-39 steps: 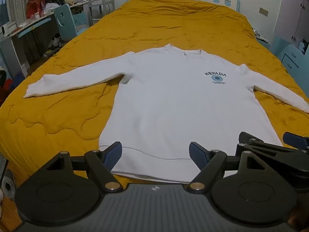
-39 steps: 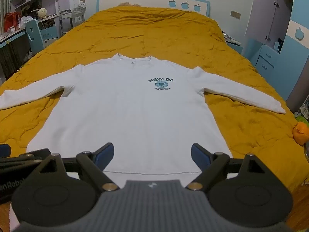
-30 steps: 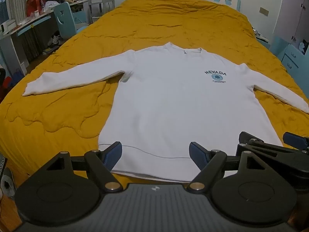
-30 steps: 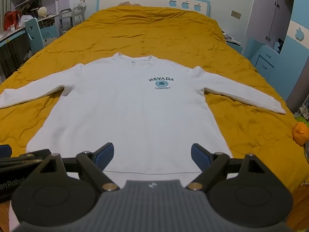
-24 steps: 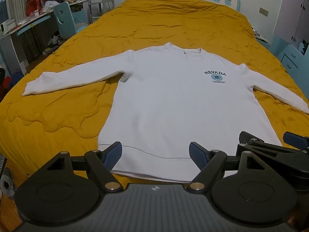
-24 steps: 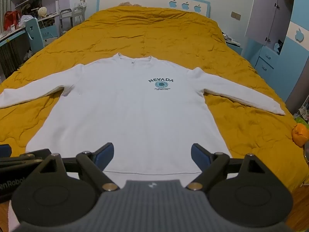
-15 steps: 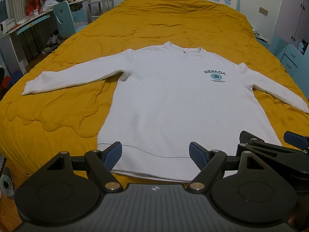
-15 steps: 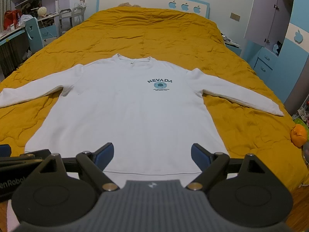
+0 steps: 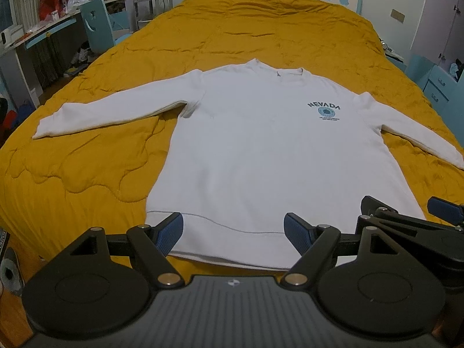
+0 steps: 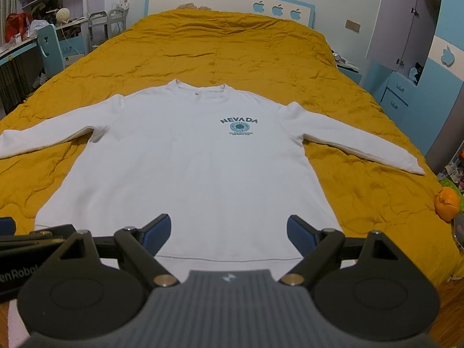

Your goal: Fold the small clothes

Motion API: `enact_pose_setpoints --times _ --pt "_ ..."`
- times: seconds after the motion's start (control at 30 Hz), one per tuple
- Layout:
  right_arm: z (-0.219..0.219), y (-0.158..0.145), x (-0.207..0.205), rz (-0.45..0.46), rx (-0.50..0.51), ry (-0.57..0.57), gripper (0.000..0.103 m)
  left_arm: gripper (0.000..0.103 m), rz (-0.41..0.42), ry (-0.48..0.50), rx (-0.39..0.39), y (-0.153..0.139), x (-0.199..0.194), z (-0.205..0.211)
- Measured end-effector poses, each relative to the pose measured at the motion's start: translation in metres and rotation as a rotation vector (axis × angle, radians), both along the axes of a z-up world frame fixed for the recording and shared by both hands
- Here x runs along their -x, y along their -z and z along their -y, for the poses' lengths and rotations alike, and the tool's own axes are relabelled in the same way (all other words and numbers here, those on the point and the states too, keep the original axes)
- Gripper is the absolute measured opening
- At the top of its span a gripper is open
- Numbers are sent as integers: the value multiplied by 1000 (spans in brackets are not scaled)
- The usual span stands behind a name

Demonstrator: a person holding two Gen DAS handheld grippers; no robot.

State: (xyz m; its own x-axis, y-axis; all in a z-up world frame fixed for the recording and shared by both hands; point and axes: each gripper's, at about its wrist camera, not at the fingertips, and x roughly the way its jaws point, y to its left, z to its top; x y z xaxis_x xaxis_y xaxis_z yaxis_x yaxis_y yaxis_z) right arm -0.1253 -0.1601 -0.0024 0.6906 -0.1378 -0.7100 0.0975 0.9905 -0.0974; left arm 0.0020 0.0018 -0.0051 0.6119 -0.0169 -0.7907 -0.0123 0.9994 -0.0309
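A white long-sleeved sweatshirt (image 9: 261,150) (image 10: 197,162) with a blue NEVADA print lies flat, face up, on the orange quilt, sleeves spread to both sides and hem toward me. My left gripper (image 9: 233,230) hovers open above the hem's left half, nothing between its blue pads. My right gripper (image 10: 229,232) hangs open over the hem's right half, also holding nothing. In the left wrist view the right gripper (image 9: 406,211) shows at the right edge. Part of the left gripper (image 10: 32,237) appears at the left edge of the right wrist view.
The orange quilt (image 9: 261,37) covers a large bed with a blue-trimmed headboard (image 10: 229,3). A desk and blue chair (image 9: 95,26) stand left of the bed. Blue drawers (image 10: 397,98) stand to the right. An orange object (image 10: 446,203) lies near the bed's right edge.
Both views have drifted slightly, with the sweatshirt sitting a little higher in frame. The grippers stay open and the garment has not moved.
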Motion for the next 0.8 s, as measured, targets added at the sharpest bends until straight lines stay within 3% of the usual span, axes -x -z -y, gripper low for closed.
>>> enact_pose_setpoints --times 0.8 --pt "1 6 -2 -15 -1 -2 83 93 -20 -5 8 4 -2 0"
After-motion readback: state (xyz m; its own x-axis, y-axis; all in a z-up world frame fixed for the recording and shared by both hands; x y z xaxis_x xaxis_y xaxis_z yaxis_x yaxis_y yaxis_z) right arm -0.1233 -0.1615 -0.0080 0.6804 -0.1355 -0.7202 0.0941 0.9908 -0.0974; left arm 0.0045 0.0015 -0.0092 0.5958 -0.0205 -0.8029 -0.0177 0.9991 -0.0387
